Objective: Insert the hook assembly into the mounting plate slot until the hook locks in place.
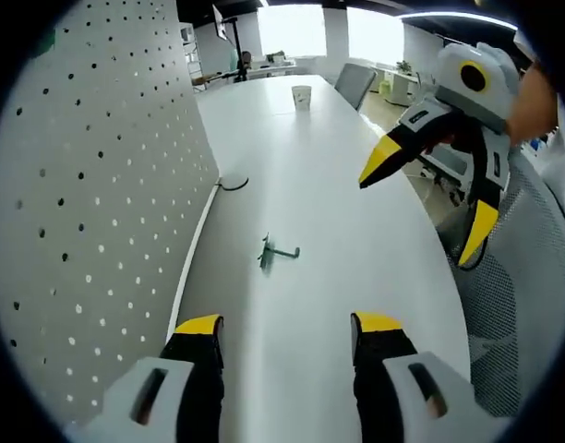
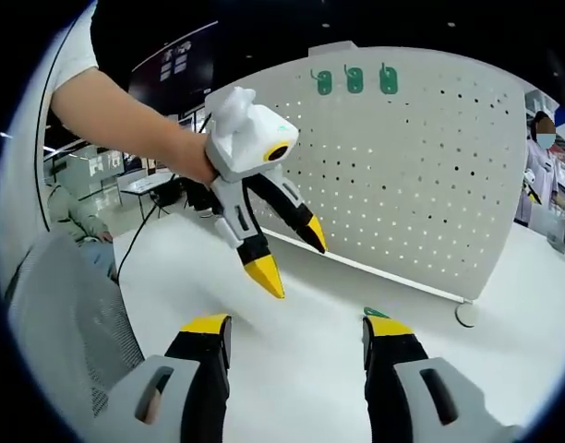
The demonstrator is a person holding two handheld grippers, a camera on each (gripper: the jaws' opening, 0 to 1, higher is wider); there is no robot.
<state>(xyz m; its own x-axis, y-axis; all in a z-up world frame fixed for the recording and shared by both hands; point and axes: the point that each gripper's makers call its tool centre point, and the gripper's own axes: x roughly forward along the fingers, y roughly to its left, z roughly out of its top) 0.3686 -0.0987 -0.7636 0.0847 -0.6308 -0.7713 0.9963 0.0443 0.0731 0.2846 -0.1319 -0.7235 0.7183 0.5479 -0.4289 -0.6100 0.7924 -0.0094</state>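
With both grippers' jaws released and empty, lower your left gripper [image 1: 287, 325] squarely over the hook [image 1: 275, 254] lying mid-frame on the counter [image 1: 310, 166], pinch its stem, then carry it to the pegboard [image 1: 98, 185] at left.

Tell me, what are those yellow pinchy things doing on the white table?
A person holds a hand-held gripper in each hand, both open and holding nothing. The left hand-held gripper points at a small green hook lying on the white table. The right hand-held gripper faces the white pegboard, where three green hooks already hang near its top edge.
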